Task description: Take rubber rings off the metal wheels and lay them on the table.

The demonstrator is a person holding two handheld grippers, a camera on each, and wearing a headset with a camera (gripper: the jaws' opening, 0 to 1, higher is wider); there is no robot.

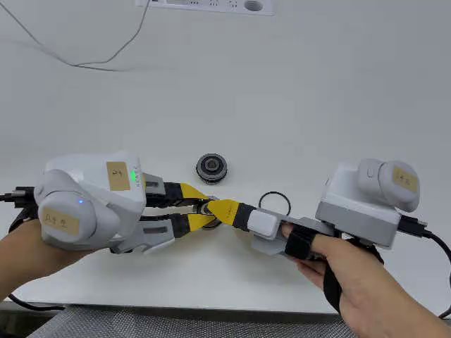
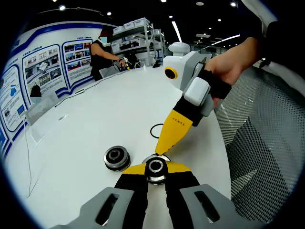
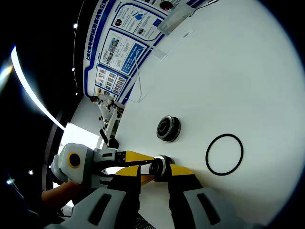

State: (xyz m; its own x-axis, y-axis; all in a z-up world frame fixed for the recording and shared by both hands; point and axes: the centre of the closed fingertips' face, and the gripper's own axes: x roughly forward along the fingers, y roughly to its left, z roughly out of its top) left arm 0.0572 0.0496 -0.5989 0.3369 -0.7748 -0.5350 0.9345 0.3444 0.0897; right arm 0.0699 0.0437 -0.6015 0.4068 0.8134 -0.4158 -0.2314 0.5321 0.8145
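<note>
My left gripper (image 2: 155, 169) is closed on the clamped wheel (image 2: 156, 165), with one yellow tip on each side of it. It holds the wheel low over the table (image 1: 296, 105); whether the wheel rests on the top I cannot tell. My right gripper (image 3: 159, 171) comes in nose to nose with the left. Its jaws are drawn in to a narrow gap and nip the far rim of the same wheel.

The table's front edge runs close under both my hands, with grey mesh (image 2: 267, 157) beyond it, so there is little room on my side. Ahead, the white top lies wide and bare. The loose wheel (image 1: 211, 167) stands just behind the meeting jaws. The rubber ring (image 3: 225, 135) lies flat on the table beside my right gripper's jaws, apart from both wheels. Well back at the far edge sit a power strip (image 1: 211, 5) and a thin cable (image 1: 91, 62).

I cannot make out whether the right jaws pinch rubber or bare metal on the clamped wheel, because the yellow tips cover its rim. From the head view the right jaws read as one wedge. In the left gripper view that wedge hides part of the rubber ring. My left hand (image 1: 21, 246) is cut off by the frame.
</note>
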